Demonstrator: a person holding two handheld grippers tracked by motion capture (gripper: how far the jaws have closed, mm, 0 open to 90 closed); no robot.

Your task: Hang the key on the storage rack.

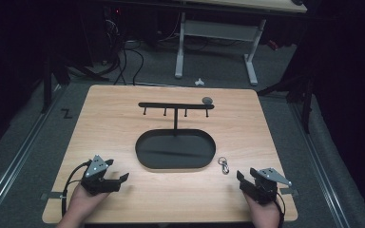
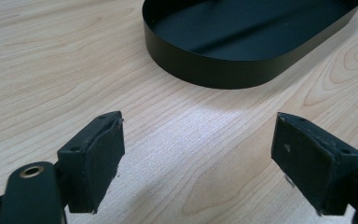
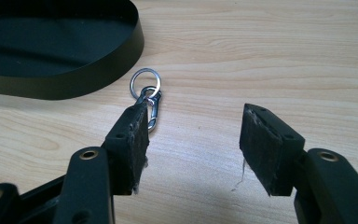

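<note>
We had both the left gripper (image 1: 123, 177) and right gripper (image 1: 245, 175) gaping wide, holding nothing. The keyring clip (image 3: 147, 100) lay on the table (image 1: 114, 123) just beside the black tray (image 1: 145, 159), right gripper nearest, probably lining up a grab.

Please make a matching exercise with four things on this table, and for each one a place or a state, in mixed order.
Things:
1. key ring
2. oval tray
3. grey pebble
4. right tool

Places or states:
A. at the far end of the hook bar
B. black, in the middle of the table
C. jaws open, holding nothing
D. on the wood just right of the tray

Pairs: 1-D, 2-B, 3-A, 4-C
</note>
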